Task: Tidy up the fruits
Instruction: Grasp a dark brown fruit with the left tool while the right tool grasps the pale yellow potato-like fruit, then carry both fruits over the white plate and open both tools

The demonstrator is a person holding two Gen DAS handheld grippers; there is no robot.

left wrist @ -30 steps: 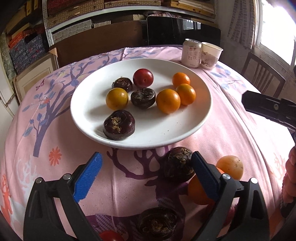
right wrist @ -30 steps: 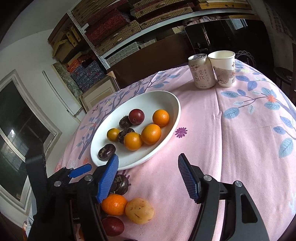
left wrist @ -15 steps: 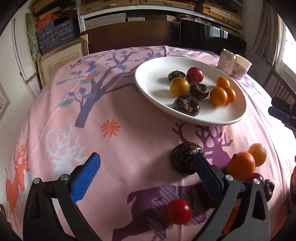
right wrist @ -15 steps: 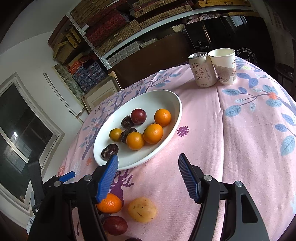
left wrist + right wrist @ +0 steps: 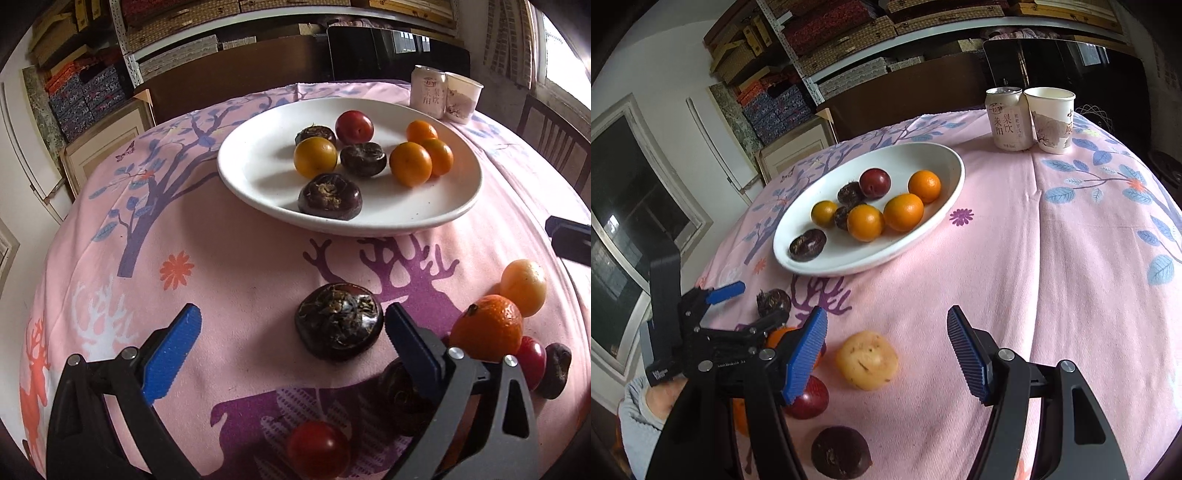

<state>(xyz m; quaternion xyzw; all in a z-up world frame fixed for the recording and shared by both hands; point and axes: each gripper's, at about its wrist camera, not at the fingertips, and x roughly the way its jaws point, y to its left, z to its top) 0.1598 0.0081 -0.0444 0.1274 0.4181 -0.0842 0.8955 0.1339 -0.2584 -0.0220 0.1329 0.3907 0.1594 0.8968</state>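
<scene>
A white plate (image 5: 258,177) (image 5: 945,162) holds several oranges, dark water chestnuts and a red plum. My left gripper (image 5: 291,339) is open, low over the pink cloth, with a loose dark water chestnut (image 5: 339,325) between its fingers, close to the right one. Beside it lie an orange (image 5: 487,326), a pale yellow fruit (image 5: 523,287) and a red fruit (image 5: 317,448). My right gripper (image 5: 886,350) is open over the yellow fruit (image 5: 867,364). The left gripper (image 5: 738,306) shows at the left of the right wrist view.
A drink can (image 5: 1008,118) and a paper cup (image 5: 1051,120) stand at the table's far side. A red plum (image 5: 809,397) and a dark fruit (image 5: 840,458) lie near my right gripper. A chair (image 5: 554,144) stands at the right.
My left gripper pulled back from the plate, swung aside, then came in around the loose water chestnut. My right gripper shifted slightly toward the yellow fruit. Both stayed open.
</scene>
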